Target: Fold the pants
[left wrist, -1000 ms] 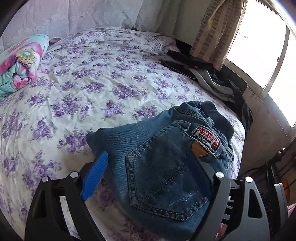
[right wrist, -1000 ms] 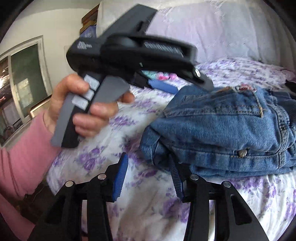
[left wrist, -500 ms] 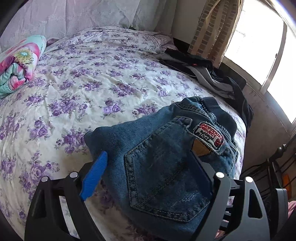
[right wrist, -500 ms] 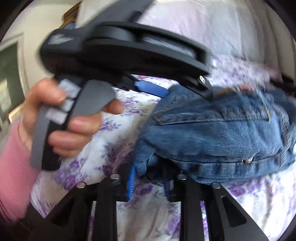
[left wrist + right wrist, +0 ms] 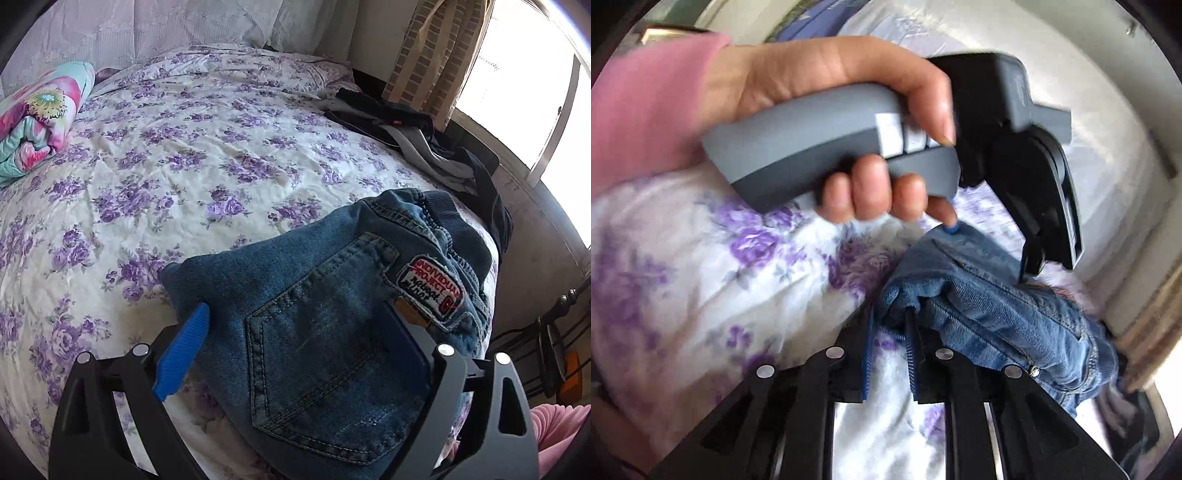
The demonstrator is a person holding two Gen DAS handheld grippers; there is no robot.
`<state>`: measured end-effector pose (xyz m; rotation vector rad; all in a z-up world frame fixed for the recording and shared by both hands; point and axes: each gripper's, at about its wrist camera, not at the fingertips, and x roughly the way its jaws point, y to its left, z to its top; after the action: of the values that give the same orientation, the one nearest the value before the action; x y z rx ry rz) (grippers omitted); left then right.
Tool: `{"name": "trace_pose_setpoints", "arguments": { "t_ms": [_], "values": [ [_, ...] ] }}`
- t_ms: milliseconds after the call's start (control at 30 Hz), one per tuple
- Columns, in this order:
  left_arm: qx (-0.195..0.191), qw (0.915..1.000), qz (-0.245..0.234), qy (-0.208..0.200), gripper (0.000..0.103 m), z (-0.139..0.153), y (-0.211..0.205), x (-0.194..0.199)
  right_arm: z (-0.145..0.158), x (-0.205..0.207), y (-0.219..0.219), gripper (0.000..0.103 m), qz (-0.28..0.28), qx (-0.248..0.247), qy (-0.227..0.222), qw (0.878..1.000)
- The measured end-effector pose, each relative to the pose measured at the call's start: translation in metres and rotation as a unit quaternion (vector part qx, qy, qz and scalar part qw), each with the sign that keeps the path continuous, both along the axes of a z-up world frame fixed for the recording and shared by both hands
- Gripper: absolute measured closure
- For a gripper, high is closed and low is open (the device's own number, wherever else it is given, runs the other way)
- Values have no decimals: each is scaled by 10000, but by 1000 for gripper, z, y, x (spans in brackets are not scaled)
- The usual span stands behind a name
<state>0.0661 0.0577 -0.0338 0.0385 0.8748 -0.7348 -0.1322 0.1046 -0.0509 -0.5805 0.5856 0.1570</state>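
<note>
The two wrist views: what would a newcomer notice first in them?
First, the folded blue jeans near the edge of the purple-flowered bed, between the wide-open fingers of the left gripper. In the right view, the right gripper has just been closing and pinches a corner of the jeans, below the hand holding the left gripper.

Each camera looks forward and down along its own gripper, close over the bed (image 5: 177, 155) — both views share the folded jeans (image 5: 325, 332) (image 5: 1004, 310) and flowered sheet.
</note>
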Motion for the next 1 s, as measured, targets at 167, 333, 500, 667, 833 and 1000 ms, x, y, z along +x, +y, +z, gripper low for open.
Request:
{"name": "trace_pose_setpoints", "arguments": {
  "t_ms": [167, 333, 500, 667, 833, 1000],
  "values": [
    [-321, 9973, 464, -471, 15, 37, 34, -23, 64, -21, -62, 64, 80, 1396, -169, 9900],
    [-375, 9946, 440, -863, 15, 51, 42, -66, 88, -6, -137, 61, -616, 2285, -539, 9701],
    [-401, 9970, 236, -620, 19, 20, 34, -98, 49, 39, -193, 72, -1441, 2514, 186, 9569],
    [219, 9997, 90, -32, 24, -33, 9, -104, 31, 42, -209, 73, -1332, 2642, 316, 9547],
    [1156, 9916, -83, -577, 24, -43, -13, -127, 32, 37, -216, 74, -1272, 2802, 350, 9508],
    [1069, 9884, 241, -1050, 24, -9, 0, -137, 36, 42, -213, 73, -1197, 2676, 403, 9552]
  ]
}}
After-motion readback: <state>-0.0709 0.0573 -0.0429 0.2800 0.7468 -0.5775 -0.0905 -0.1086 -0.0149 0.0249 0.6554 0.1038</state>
